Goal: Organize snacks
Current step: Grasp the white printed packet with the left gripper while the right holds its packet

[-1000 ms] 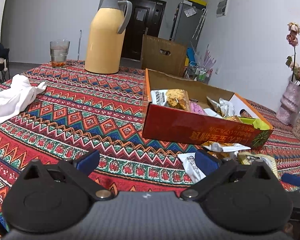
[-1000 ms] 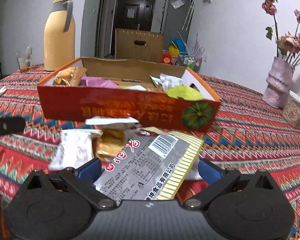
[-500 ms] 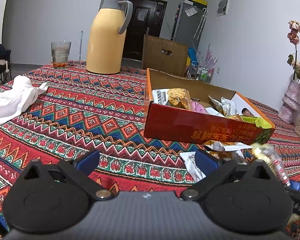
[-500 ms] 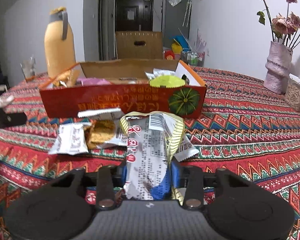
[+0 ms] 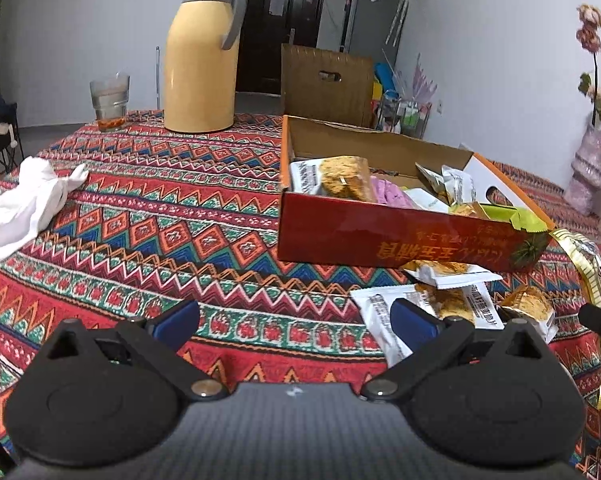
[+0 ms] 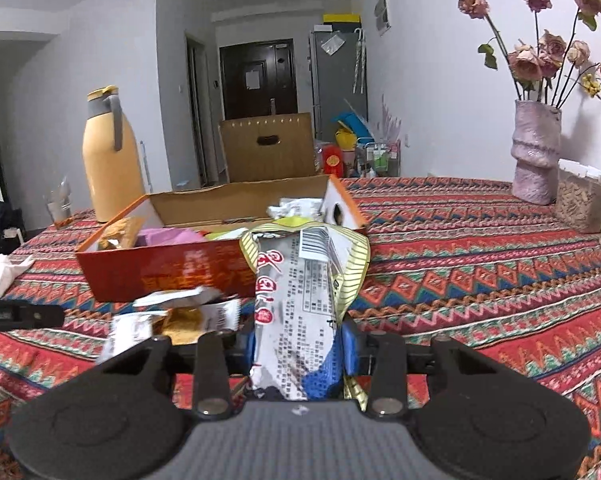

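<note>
The right claw (image 6: 298, 344) was clamped on a silver packet (image 6: 300, 300), its blue fingers (image 6: 350, 350) pressed against both sides. The packet stood upright between them, raised above the tabletop (image 6: 480, 280), with its yellow-striped top edge level with the near wall of the red box (image 6: 172, 268). In the left view the same packet (image 5: 592, 264) showed at the right edge, just beside the box's near corner.

The left claw (image 5: 296, 320) hovered low over the tabletop (image 5: 160, 240) with its fingers (image 5: 414, 318) spread wide and nothing between them. Its right finger sat in front of a few loose snacks (image 5: 448, 300) lying on the cloth just before the box (image 5: 400, 236).

The box was open-topped and already held several wrapped snacks (image 5: 344, 178), including a pink one and a green one.

A striped red patterned cloth covered the tabletop. On it stood a yellow jug (image 5: 202, 52) and a glass (image 5: 110, 100) at the far side, with a crumpled white cloth (image 5: 28, 204) to the left. A vase (image 6: 536, 152) of dried roses stood at the right. Beyond, a brown carton (image 6: 268, 152), a dark door (image 6: 256, 78) and a grey fridge (image 6: 336, 76) lined the room.
</note>
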Demonstrator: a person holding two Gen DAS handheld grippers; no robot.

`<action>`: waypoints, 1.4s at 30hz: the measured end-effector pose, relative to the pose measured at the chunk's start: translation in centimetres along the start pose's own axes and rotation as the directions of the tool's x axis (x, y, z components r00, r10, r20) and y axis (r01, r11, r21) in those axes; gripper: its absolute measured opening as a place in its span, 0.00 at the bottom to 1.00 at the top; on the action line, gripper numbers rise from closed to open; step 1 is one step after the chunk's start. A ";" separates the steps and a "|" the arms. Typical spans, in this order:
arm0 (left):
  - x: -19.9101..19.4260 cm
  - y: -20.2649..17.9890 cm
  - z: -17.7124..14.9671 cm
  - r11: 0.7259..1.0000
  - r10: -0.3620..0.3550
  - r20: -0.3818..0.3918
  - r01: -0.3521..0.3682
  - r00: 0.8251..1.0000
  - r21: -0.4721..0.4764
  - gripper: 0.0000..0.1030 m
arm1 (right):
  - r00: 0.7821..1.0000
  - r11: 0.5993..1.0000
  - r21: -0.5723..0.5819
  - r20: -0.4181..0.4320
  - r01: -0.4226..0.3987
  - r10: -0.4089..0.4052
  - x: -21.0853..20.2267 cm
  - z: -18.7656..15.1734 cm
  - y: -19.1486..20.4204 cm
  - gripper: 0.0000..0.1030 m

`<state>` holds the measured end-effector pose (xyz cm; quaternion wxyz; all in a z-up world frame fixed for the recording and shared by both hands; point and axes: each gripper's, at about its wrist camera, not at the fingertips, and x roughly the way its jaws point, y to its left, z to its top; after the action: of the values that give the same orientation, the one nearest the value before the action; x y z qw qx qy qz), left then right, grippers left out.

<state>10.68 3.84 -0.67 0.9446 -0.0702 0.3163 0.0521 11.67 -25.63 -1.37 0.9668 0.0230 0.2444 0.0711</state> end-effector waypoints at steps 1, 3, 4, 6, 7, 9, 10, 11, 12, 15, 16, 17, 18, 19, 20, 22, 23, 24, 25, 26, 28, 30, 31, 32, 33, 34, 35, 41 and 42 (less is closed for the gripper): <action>-0.1 -0.6 0.2 1.000 0.005 -0.005 -0.005 1.000 0.008 1.00 | 1.000 1.000 0.000 -0.001 0.004 -0.004 0.3 0.0 -0.5 0.37; 0.0 -1.6 0.4 1.000 0.017 -0.015 -0.016 1.000 0.021 1.00 | 1.000 1.000 0.006 -0.004 0.007 -0.007 0.7 -0.1 -1.4 0.37; 0.2 -2.2 0.5 0.999 0.021 -0.019 -0.021 1.000 0.026 1.00 | 1.000 1.000 0.010 -0.003 0.009 -0.009 0.8 -0.1 -1.9 0.37; 0.7 -3.3 0.6 0.999 0.031 -0.031 -0.030 0.999 0.033 1.00 | 1.000 1.000 0.021 0.003 0.013 -0.013 1.3 0.0 -2.8 0.37; 1.0 -3.8 0.6 0.999 0.037 -0.039 -0.035 0.999 0.032 1.00 | 1.000 0.999 0.031 0.009 0.014 -0.014 1.6 0.0 -3.4 0.37; 1.8 -4.6 0.6 0.999 0.045 -0.065 -0.044 0.997 0.023 1.00 | 1.000 0.998 0.068 0.008 0.009 -0.010 2.2 0.0 -4.5 0.37; 2.3 -4.9 0.6 0.999 0.046 -0.077 -0.045 0.996 0.019 1.00 | 1.000 0.996 0.087 0.007 0.002 -0.003 2.5 0.0 -4.8 0.37; 2.8 -5.3 0.6 0.999 0.051 -0.088 -0.049 0.995 0.017 1.00 | 1.000 0.995 0.104 0.006 -0.006 0.005 2.7 -0.1 -5.2 0.37; 3.2 -5.6 0.6 0.998 0.056 -0.094 -0.055 0.994 0.018 1.00 | 1.000 0.993 0.116 0.005 -0.013 0.013 3.0 -0.2 -5.4 0.37; 4.3 -6.1 0.8 0.998 0.068 -0.119 -0.067 0.991 0.008 1.00 | 1.000 0.991 0.129 0.003 -0.028 0.028 3.4 -0.4 -5.8 0.37; 4.6 -6.2 0.8 0.998 0.068 -0.123 -0.069 0.990 0.002 1.00 | 1.000 0.991 0.133 0.005 -0.031 0.031 3.5 -0.4 -5.9 0.37; 4.9 -6.3 0.9 0.997 0.075 -0.125 -0.076 0.989 -0.005 1.00 | 0.999 0.990 0.138 0.006 -0.035 0.034 3.5 -0.4 -6.0 0.37; 5.1 -6.3 0.9 0.997 0.080 -0.126 -0.082 0.989 -0.009 1.00 | 0.999 0.989 0.144 0.006 -0.037 0.036 3.5 -0.5 -6.1 0.38; 5.3 -6.4 1.0 0.997 0.080 -0.126 -0.082 0.989 -0.013 1.00 | 0.999 0.988 0.147 0.005 -0.037 0.037 3.6 -0.6 -6.1 0.37; 5.6 -6.5 1.0 0.997 0.079 -0.126 -0.082 0.989 -0.015 1.00 | 0.999 0.988 0.148 0.003 -0.037 0.037 3.6 -0.6 -6.1 0.38; 6.0 -6.7 0.8 0.996 0.087 -0.125 -0.088 0.988 -0.005 1.00 | 0.999 0.989 0.146 -0.002 -0.032 0.032 3.7 -0.8 -6.0 0.38; 6.2 -6.8 0.7 0.996 0.090 -0.124 -0.090 0.988 0.001 1.00 | 1.000 0.989 0.145 -0.004 -0.030 0.031 3.7 -0.8 -5.9 0.38; 6.4 -6.9 0.7 0.996 0.090 -0.125 -0.091 0.988 0.005 1.00 | 0.999 0.989 0.145 -0.005 -0.030 0.031 3.7 -0.9 -5.9 0.38; 6.5 -7.0 0.6 0.996 0.091 -0.125 -0.091 0.988 0.006 0.99 | 0.999 0.989 0.145 -0.004 -0.031 0.031 3.7 -0.9 -5.9 0.38; 6.7 -7.0 0.5 0.996 0.091 -0.126 -0.091 0.988 0.006 0.98 | 1.000 0.989 0.145 -0.003 -0.031 0.031 3.6 -0.9 -5.8 0.38; 6.8 -6.9 0.4 0.996 0.089 -0.127 -0.089 0.988 0.001 0.96 | 0.999 0.989 0.145 -0.001 -0.032 0.033 3.6 -0.9 -5.8 0.38; 7.0 -6.7 0.3 0.997 0.081 -0.133 -0.082 0.988 -0.003 0.90 | 0.999 0.989 0.143 0.001 -0.032 0.032 3.6 -0.9 -5.8 0.38; 7.1 -6.7 0.3 0.997 0.076 -0.137 -0.077 0.988 -0.005 0.88 | 1.000 0.989 0.143 0.001 -0.031 0.032 3.6 -0.9 -5.7 0.38; 7.2 -6.7 0.2 0.997 0.072 -0.141 -0.074 0.987 -0.004 0.83 | 1.000 0.990 0.141 0.000 -0.031 0.031 3.6 -0.9 -5.7 0.38; 7.2 -6.7 0.1 0.997 0.076 -0.137 -0.076 0.988 0.003 0.81 | 1.000 0.990 0.139 -0.002 -0.030 0.030 3.7 -1.0 -5.7 0.38; 7.2 -6.8 0.1 0.997 0.075 -0.135 -0.075 0.988 0.008 0.79 | 1.000 0.990 0.138 -0.003 -0.028 0.029 3.7 -1.0 -5.7 0.38; 7.1 -6.9 0.0 0.998 0.068 -0.131 -0.067 0.989 0.012 0.77 | 1.000 0.990 0.136 -0.004 -0.028 0.029 3.7 -1.0 -5.7 0.38; 6.8 -7.2 -0.1 0.999 0.050 -0.117 -0.047 0.992 0.027 0.58 | 0.999 0.991 0.128 0.007 -0.040 0.040 3.5 -1.0 -5.5 0.39; 6.7 -7.2 -0.1 0.998 0.054 -0.113 -0.051 0.992 0.030 0.52 | 0.999 0.991 0.126 0.010 -0.042 0.041 3.5 -1.1 -5.5 0.39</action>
<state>17.00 -2.94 -4.12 0.9242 -0.0519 0.3723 0.0684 14.88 -30.52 -4.36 0.9626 0.0892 0.2443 0.0756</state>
